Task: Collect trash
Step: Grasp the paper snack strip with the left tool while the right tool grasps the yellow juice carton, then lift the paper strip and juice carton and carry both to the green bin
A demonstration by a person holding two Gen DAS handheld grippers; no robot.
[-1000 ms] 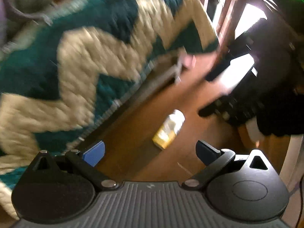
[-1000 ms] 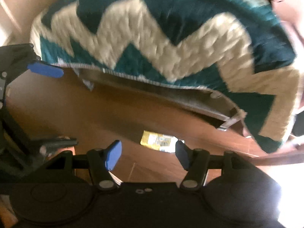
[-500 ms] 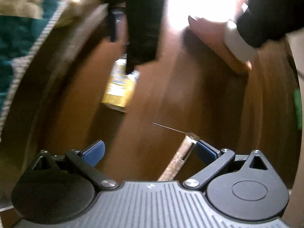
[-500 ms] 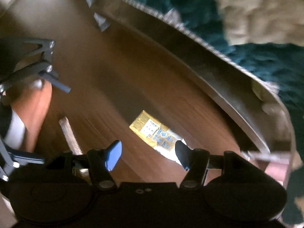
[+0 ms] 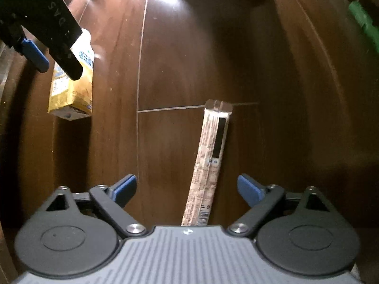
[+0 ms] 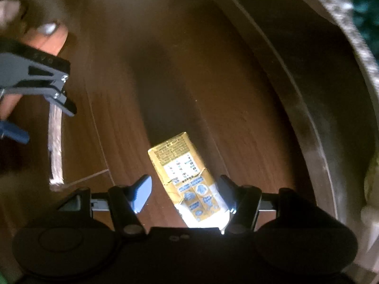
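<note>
A long, thin snack wrapper (image 5: 208, 161) lies flat on the dark wooden floor (image 5: 272, 82). My left gripper (image 5: 188, 187) points straight down over it; its jaws are closing, the wrapper's near end lies between the blue pads, and neither pad touches it. A flattened yellow drink carton (image 6: 184, 172) lies on the floor between the fingers of my right gripper (image 6: 186, 189), which is open with a gap at the left pad. In the left wrist view the carton (image 5: 71, 90) sits under the right gripper (image 5: 55, 65). The right wrist view shows the left gripper (image 6: 43, 123) over the wrapper (image 6: 55, 146).
A bed frame rail (image 6: 319, 108) curves along the right, with a quilt's hem (image 6: 350, 19) above it. Part of a person with pale nails (image 6: 47, 28) rests on the floor near the left gripper. A green object (image 5: 360, 19) sits at the far right.
Both grippers have come down close to the floor and rolled. The quilt has left the left view. The wrapper now lies between the left fingers and the carton between the right ones.
</note>
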